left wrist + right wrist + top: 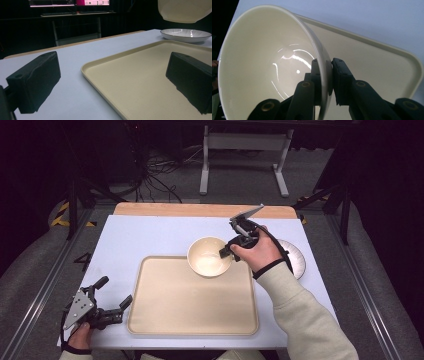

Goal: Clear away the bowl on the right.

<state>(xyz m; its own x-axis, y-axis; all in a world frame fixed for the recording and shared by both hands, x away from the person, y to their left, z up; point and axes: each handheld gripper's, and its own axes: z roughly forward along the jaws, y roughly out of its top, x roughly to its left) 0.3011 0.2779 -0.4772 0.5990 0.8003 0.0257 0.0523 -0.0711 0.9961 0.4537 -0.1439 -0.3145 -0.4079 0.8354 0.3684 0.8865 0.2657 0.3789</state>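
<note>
Cream bowl (209, 257) w/ glossy inside, beige tray (192, 312), white plate (298, 257) w/ fine ribbed lines, pale lavender-grey table (150, 235) w/ light wood edge, black grippers, cream sleeve (305, 320)

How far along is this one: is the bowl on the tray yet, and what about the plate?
Done: the right tool is shut on the bowl, pinching its rim, and holds it in the air above the tray's far right corner. In hand: carrying the bowl, apparently toward the tray. Left: setting it down; the plate sits on the table beyond the tray. The left tool rests open by the tray's left edge.
</note>
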